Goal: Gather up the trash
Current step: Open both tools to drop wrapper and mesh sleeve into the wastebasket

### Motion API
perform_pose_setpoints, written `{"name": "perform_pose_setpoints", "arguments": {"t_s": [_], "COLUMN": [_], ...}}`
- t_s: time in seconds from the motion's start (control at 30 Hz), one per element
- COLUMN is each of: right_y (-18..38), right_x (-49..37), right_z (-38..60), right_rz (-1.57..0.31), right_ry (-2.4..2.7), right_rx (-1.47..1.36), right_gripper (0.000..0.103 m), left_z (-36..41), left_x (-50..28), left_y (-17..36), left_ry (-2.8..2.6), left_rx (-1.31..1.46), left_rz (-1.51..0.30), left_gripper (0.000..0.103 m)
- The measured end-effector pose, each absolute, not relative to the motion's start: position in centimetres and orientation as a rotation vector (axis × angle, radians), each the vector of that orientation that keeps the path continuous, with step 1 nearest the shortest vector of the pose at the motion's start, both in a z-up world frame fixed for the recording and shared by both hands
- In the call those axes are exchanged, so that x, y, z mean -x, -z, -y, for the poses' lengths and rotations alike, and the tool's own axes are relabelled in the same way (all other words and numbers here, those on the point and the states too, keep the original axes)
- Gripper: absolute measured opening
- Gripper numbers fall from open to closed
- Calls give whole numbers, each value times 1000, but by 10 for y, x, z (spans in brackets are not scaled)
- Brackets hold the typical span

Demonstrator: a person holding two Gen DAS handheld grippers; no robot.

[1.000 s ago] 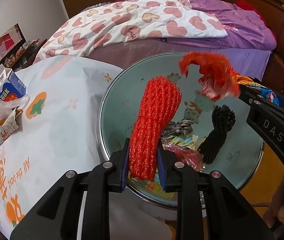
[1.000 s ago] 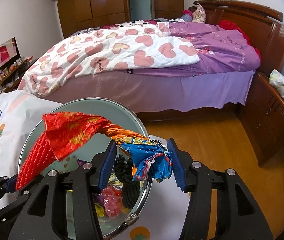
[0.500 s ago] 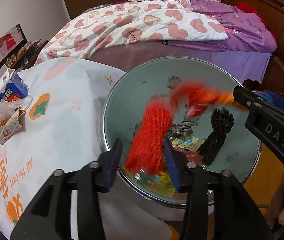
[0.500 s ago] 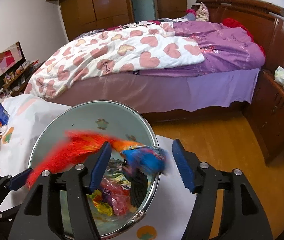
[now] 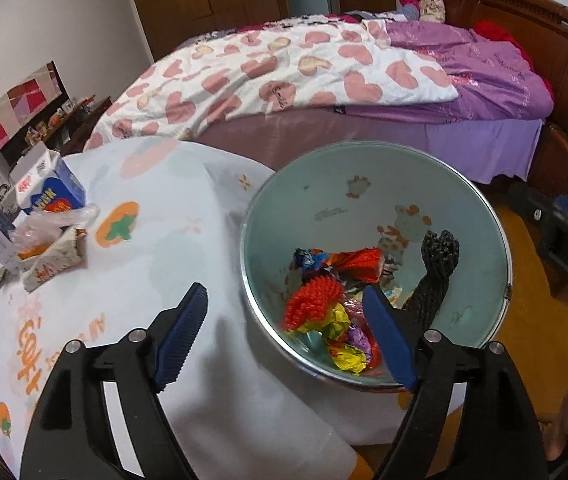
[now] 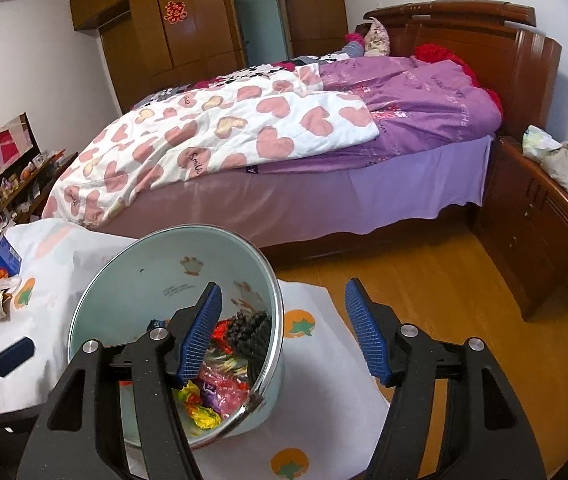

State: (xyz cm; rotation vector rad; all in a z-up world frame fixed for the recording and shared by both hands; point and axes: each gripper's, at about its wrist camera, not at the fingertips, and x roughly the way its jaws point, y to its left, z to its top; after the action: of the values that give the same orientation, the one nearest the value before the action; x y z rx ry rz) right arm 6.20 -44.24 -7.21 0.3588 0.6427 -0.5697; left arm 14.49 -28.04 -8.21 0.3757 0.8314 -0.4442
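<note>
L gripper [image 5: 284,336] wide open, nothing in it, hovering over near rim of the trash bin [image 5: 480,208]; red mesh sleeve [image 5: 312,304] lies inside the bin, just below and between the fingers. R gripper [image 6: 284,334] also spread wide, empty, above the bin's right rim. Bin sits at table [image 5: 144,280] right edge; black mesh [image 5: 438,264] leans on its wall.

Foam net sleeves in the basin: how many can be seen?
2. A red net sleeve lies in the middle of the basin; a black one leans against its right wall. Others may be buried under wrappers.
</note>
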Motion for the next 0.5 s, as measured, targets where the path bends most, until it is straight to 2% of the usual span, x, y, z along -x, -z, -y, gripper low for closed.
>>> {"name": "perform_pose_setpoints", "arguments": {"t_s": [0.3,0.5], "right_y": [56,53], "right_x": [-63,-79], "right_z": [410,376], "right_rz": [-631,-650], "right_ry": [522,457], "right_rx": [-317,-286], "right_gripper": [64,64], "left_z": [243,198], "left_x": [-146,-155], "left_y": [68,71], "left_ry": [417,364], "left_rx": [-328,-294], "left_rz": [-829,-866], "left_gripper": [83,88]}}
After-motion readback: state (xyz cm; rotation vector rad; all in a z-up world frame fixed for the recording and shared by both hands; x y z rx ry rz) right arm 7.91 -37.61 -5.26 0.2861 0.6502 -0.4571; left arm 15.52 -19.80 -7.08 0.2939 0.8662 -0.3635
